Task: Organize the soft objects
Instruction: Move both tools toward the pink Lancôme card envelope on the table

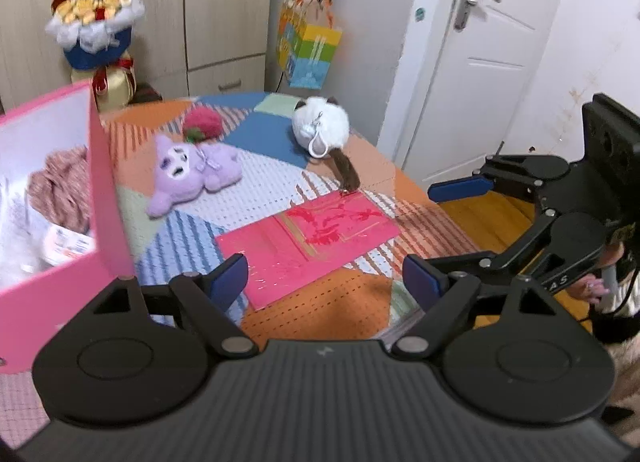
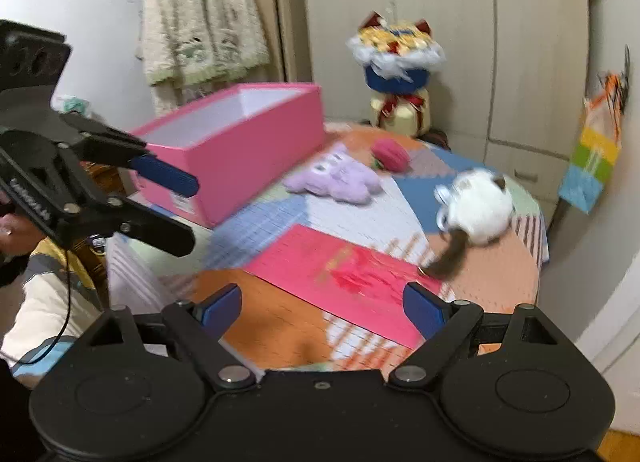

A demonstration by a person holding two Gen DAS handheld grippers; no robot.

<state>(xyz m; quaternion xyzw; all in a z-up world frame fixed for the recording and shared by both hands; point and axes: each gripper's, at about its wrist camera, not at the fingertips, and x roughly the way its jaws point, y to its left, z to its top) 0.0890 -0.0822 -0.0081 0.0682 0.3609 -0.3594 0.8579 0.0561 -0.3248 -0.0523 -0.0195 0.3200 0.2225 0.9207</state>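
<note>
A purple plush (image 1: pixel 191 170) (image 2: pixel 336 177), a red strawberry plush (image 1: pixel 202 122) (image 2: pixel 390 155) and a white cat plush with a brown tail (image 1: pixel 322 126) (image 2: pixel 478 207) lie on the round table. A pink box (image 1: pixel 105 189) (image 2: pixel 240 141) stands at the left and holds a reddish cloth (image 1: pixel 60 185) and white items. My left gripper (image 1: pixel 324 282) is open and empty above the table's near side; it also shows at the left of the right wrist view (image 2: pixel 180 209). My right gripper (image 2: pixel 322 308) is open and empty; it also shows at the right of the left wrist view (image 1: pixel 440 229).
A pink lid (image 1: pixel 312 238) (image 2: pixel 344 274) lies flat on the patterned tablecloth (image 1: pixel 340 310). A candy bouquet (image 1: pixel 96 33) (image 2: pixel 396 61) stands behind the table. A colourful gift bag (image 1: pixel 310 49) hangs on the wall. A door (image 1: pixel 480 61) is at the right. A cardigan (image 2: pixel 200 17) hangs at the left.
</note>
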